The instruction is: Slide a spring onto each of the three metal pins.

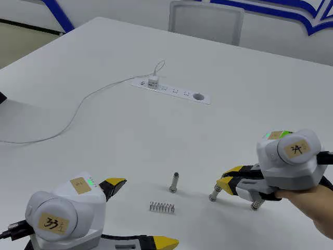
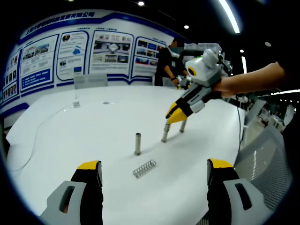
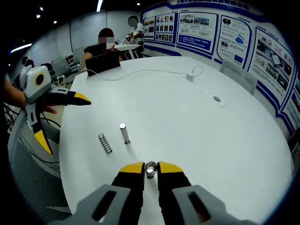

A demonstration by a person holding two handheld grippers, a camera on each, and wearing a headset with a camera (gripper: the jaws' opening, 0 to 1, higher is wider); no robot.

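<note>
On the white desk (image 1: 104,130), the left gripper (image 1: 140,212) hovers at the near edge, jaws wide apart. The right gripper (image 3: 150,169) has its jaws closed on an upright metal pin (image 3: 150,167). A bare pin (image 1: 174,183) stands mid-desk, with a loose spring (image 1: 162,207) lying just beside it.

Two handheld tongs, same build
left tongs (image 1: 143,212) and right tongs (image 1: 228,178): rounded white-grey housings, black jaws with yellow tips, green LED on top, tan handwritten stickers ("33" on the left one), black cable at the rear of each
</note>
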